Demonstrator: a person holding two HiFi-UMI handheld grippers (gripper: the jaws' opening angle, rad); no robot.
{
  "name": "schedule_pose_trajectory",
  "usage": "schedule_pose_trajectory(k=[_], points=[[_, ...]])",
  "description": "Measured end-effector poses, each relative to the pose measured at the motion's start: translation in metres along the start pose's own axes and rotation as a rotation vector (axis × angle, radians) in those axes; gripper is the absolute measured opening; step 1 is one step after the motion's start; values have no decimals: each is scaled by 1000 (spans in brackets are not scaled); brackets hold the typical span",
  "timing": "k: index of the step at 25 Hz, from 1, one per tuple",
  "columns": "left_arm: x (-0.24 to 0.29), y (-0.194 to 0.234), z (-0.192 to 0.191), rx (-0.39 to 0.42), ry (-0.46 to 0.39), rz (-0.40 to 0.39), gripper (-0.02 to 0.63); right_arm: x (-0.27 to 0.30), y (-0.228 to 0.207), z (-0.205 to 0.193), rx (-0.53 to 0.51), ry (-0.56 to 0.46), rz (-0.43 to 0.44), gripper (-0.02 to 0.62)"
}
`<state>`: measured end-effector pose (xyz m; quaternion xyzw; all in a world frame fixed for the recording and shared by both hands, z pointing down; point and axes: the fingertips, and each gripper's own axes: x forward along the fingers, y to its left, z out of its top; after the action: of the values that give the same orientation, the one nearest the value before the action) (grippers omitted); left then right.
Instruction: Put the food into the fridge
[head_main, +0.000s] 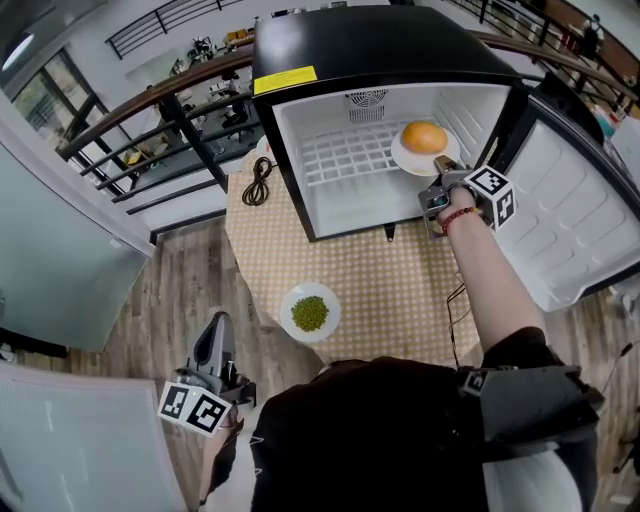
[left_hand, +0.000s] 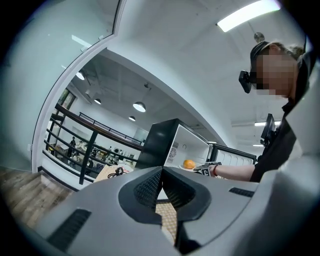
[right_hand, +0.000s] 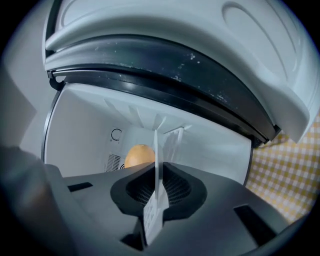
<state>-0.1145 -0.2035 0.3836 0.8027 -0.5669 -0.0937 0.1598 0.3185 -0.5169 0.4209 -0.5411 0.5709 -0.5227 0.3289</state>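
Checked-cloth table (head_main: 400, 290) with the open fridge (head_main: 380, 45) standing at its far edge.

Right gripper (head_main: 437, 195) reaches into the fridge mouth, its jaws clamped on the near rim of the white plate (head_main: 403, 160). This plate carries the round orange food (head_main: 424, 136) and is at the right end of the wire shelf (head_main: 345, 155). Left gripper (head_main: 213, 345) hangs off the table's near-left edge, jaws together on nothing. The dish of green food (head_main: 291, 299) waits at the table's near edge, ahead and right of the left jaws. The left hand is judged to be the nearer one.

Lab/office bldg: mezzanine w/ railing (head_main: 150, 100) over cluttered workbenches (head_main: 215, 45), glass partition (head_main: 50, 260), strip light (left_hand: 247, 14).
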Motion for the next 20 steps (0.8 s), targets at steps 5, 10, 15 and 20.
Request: schedule_pose_trajectory(k=[5,10,15,20], points=[[-7,15,-2,-21,-14,45,12,6,-2,0,5,-5,-17,31],[-8,23,0,-32,-31,57,12,9,-2,-1,-12,-7,-36,31],[-8,23,-2,-41,-34,60,12,16,5,2,-112,8,-49,31],[-13,28,-5,-51,-32,76,12,21,9,5,-223,25,-69,31]])
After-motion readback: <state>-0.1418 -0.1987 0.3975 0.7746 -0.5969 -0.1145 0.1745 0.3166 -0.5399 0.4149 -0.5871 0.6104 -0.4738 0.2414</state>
